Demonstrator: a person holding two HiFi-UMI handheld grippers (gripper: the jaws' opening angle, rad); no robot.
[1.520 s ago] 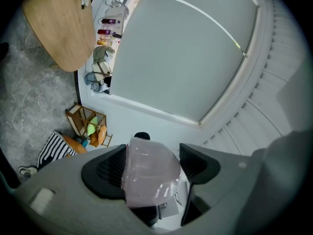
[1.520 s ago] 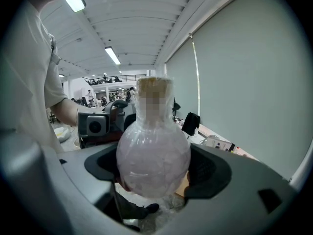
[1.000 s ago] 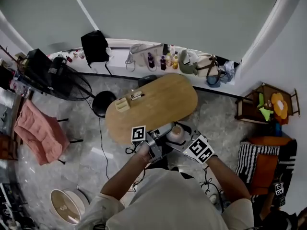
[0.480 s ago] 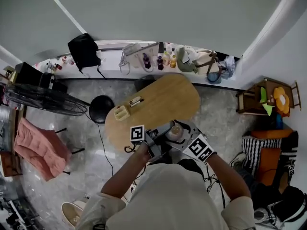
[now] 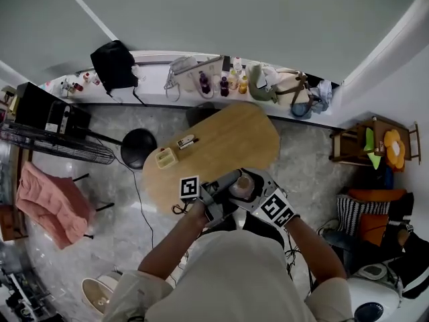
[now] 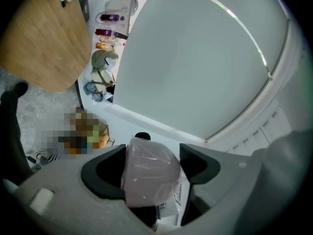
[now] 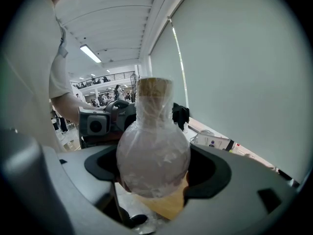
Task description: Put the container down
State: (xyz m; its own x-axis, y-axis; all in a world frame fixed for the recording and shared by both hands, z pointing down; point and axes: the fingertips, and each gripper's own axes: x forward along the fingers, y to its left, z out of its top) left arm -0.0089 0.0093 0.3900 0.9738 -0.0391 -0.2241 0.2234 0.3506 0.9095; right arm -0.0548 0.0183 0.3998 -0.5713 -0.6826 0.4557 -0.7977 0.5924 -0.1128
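Right gripper view: round, plastic-wrapped container [image 7: 153,155]

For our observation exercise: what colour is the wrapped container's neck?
The neck of the container is tan, clearest in the right gripper view.

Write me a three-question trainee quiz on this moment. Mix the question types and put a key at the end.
1. Multiple choice: what stands between the jaws of the right gripper?
A. a plastic-wrapped container with a round body and a narrow neck
B. a purple bottle
C. nothing

2. True or false: the left gripper is empty.

3. Fill in: in the head view, the small cream box on the wooden table lies to the person's ____ of the container.

Key
1. A
2. False: the wrapped container sits between its jaws too.
3. left
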